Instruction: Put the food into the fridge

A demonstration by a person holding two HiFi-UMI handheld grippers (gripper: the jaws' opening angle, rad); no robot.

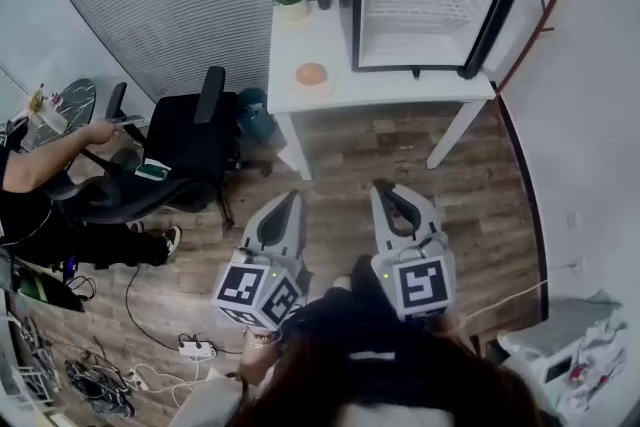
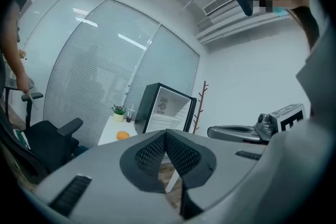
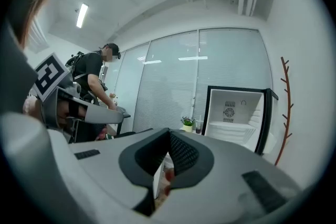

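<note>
My left gripper and right gripper are clenched empty; the round orange fruit at twelve o'clock seems light and rollable, so I'd pinch its middle.

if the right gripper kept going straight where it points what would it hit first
Most likely the table, at its front edge left of the fridge. The right gripper, shut and empty, points there and the way between looks free. Height is unclear: it might pass under the top.
</note>
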